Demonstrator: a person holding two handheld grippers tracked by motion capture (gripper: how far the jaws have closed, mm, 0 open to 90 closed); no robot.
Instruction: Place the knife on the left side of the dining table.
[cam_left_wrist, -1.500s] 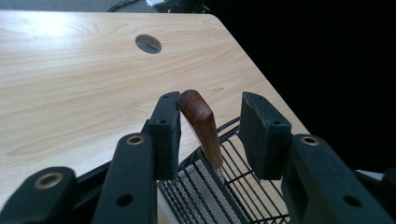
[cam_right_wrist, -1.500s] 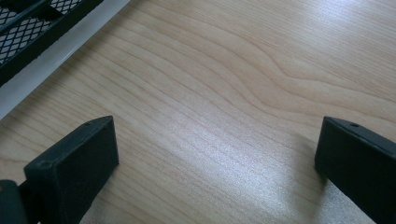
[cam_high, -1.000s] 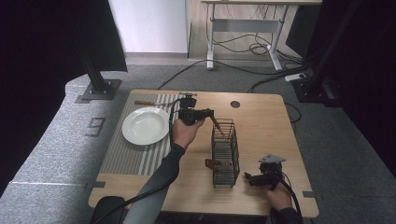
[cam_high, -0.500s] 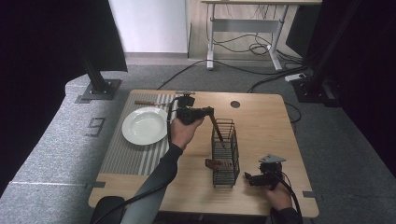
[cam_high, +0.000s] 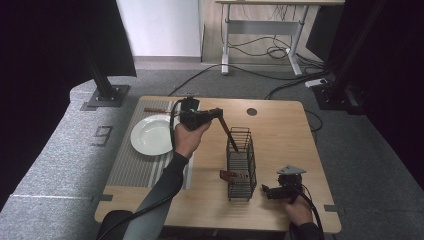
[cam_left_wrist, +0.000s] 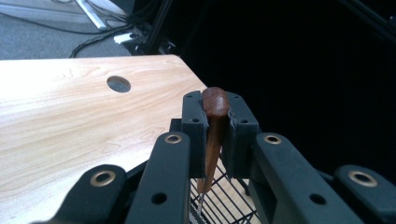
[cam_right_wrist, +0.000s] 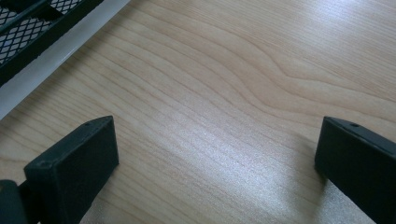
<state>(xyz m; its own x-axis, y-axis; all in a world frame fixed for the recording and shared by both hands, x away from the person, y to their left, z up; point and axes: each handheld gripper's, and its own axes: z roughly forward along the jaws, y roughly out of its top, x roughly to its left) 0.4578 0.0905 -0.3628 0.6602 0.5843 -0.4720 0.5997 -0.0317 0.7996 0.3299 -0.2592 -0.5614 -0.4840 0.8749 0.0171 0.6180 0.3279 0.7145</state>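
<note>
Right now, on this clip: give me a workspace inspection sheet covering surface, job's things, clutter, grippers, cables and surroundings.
Surface: wooden table with a round hole near its far edge; striped placemat on its left part.
Job's things: black wire basket upright mid-table; brown-handled utensil slanting down into its top; white plate on the placemat.
Clutter: another brown-handled utensil beyond the plate; a brown item at the basket's near left side, kind unclear.
Grippers: left gripper shut on the utensil handle; right gripper open, low over bare wood beside the basket.
Cables: one trailing from each gripper; several on the floor beyond the table.
Surroundings: grey carpet, black curtains, desk frame behind.
</note>
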